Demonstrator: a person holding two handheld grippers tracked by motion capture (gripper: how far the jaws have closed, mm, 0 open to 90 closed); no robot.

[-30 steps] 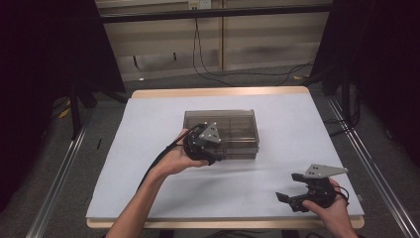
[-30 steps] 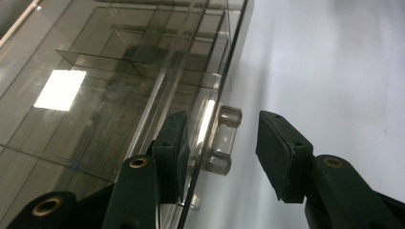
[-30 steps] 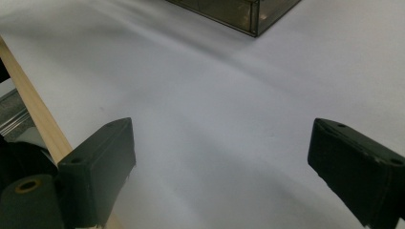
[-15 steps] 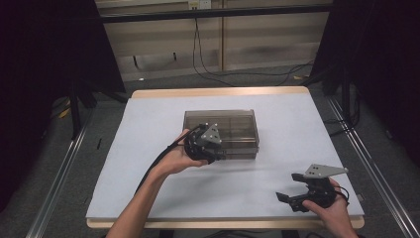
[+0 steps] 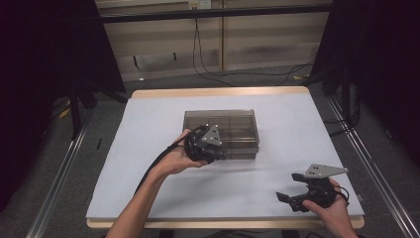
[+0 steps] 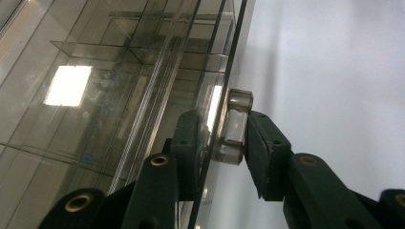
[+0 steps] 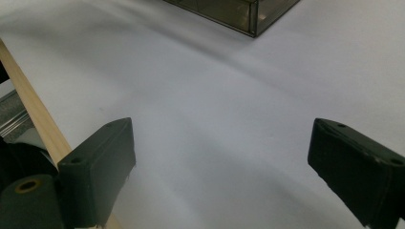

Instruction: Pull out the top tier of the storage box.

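A: Item 1?

B: Smoked clear acrylic organiser box [image 5: 221, 133], w/ inner dividers, mid-table on the white sheet [image 5: 148, 148]. Long side faces the person. Sits flat, nothing stacked on it.

A: Item 2, left gripper?

B: Left gripper [image 6: 220, 138] at the box's near front, left of centre. Jaws have just been closing; now pinching the small clear knob [image 6: 234, 125] on the front panel: one jaw on the outer face of the knob, the other behind the panel, seen thru the acrylic. Prob. held that way to pull the front panel or drawer open; which of the two, can't tell.

A: Item 3, right gripper?

B: Right gripper [image 5: 302, 191] near the front-right corner of the table [image 5: 218, 91], well apart from the box. Jaws spread wide, nothing btwn them, just bare sheet below. Looks parked out of the way, free to steady the box or take whatever comes out.

A: Contents of box?

B: Compartments look empty as far as visible; far end too murky to say.
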